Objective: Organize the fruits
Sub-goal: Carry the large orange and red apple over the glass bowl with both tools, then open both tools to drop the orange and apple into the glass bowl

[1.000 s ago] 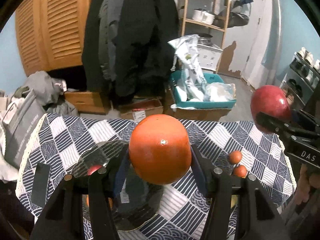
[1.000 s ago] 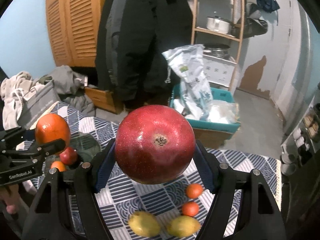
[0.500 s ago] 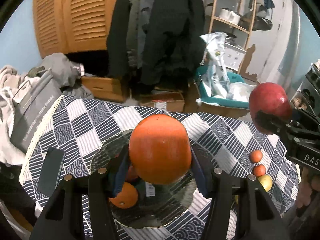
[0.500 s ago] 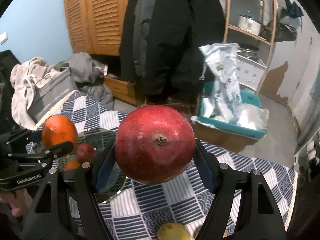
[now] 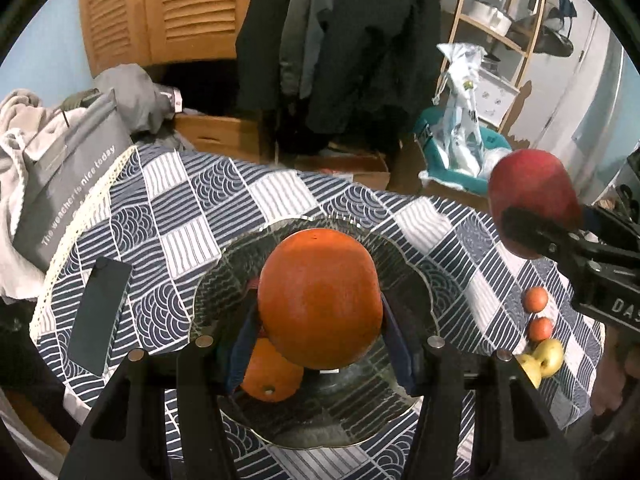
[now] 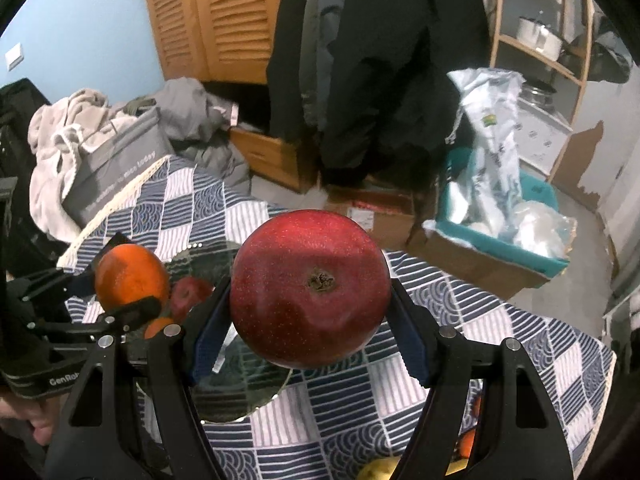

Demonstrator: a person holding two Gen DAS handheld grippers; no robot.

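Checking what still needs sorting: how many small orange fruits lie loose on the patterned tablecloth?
2: one small orange fruit and another just nearer, beside the yellow fruits. Others may be hidden.

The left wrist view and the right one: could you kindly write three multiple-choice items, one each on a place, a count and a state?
1. Where does the round orange fruit in the left gripper hang?
A over the glass plate
B over the floor
C over the dark phone

2. How many small orange fruits lie right of the plate?
A none
B two
C five

3. The right gripper is:
A empty
B out of view
C shut on the big red fruit

A: plate rim rings it.
B: a pair shows.
C: pads press both sides.
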